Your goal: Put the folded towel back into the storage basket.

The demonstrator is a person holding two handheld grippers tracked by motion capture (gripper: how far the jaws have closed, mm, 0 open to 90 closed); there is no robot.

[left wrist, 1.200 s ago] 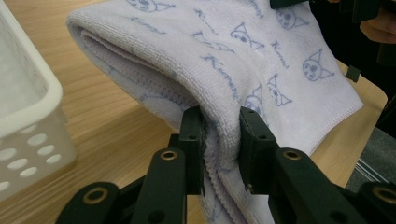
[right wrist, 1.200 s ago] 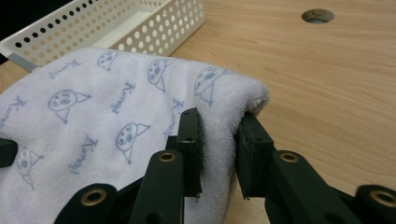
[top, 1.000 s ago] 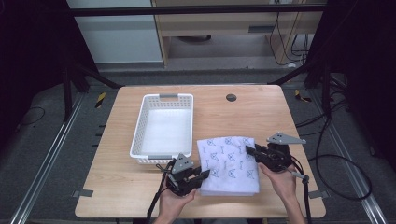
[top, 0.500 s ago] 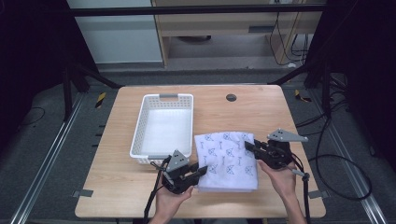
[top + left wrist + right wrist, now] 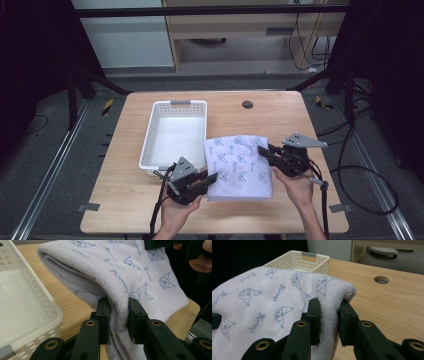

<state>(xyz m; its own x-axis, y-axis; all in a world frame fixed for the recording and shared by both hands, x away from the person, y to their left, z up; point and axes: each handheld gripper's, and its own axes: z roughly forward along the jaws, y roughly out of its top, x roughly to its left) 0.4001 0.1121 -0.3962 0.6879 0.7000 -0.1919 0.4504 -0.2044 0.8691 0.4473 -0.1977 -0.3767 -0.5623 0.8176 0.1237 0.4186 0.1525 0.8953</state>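
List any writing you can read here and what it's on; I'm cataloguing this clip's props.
"Kuromi", as best it reads, in slanted blue script repeated between cartoon faces on the folded towel; some copies are too blurred to be sure.
White basket: no text readable.
Left gripper and right gripper: no markings readable.
Table: no text.

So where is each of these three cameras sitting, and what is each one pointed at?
High view: sits above the person's side, looking forward and down on the table; both forearms enter from the bottom.
Left gripper view: rides on the left claw, looking along its black jaws, which pinch the towel beside the basket.
Right gripper view: rides on the right claw, jaws pinching the towel's other edge, facing the basket's far end.
All three share towel and basket.
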